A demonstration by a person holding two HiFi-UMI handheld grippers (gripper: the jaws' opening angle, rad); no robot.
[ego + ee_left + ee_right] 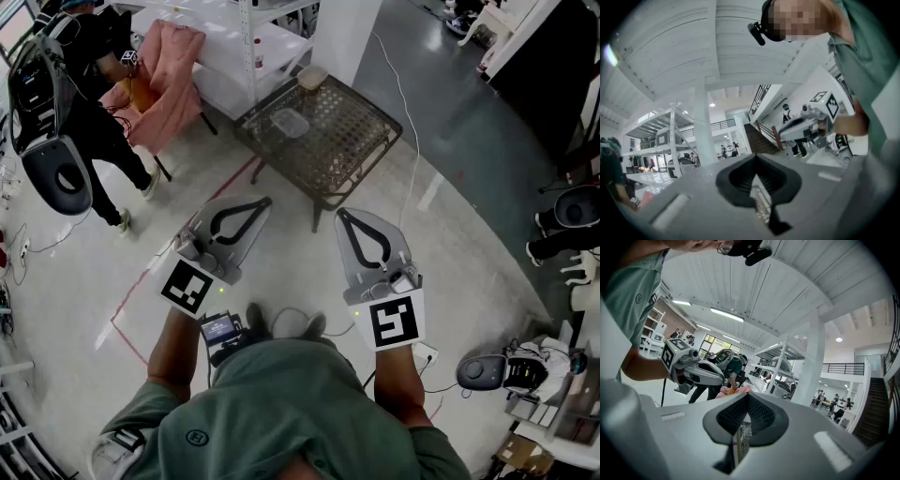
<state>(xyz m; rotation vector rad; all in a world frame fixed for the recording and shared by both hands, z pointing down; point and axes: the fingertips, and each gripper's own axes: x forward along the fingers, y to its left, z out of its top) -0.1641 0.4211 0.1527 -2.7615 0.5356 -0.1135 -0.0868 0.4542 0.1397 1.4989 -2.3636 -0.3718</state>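
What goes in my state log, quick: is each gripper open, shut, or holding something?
Left gripper: shut, holding nothing.
Right gripper: shut, holding nothing.

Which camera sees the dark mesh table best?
The head view. It shows the whole mesh table from above, with a clear container on it. Each gripper view shows only a thin sliver of what looks like its mesh, seen through the opening between the shut jaws.

A pink cloth (164, 80) hangs at upper left, just beside a person in black (89, 117). White shelves (246, 52) stand at top centre. A red line (239, 179) crosses the pale floor.
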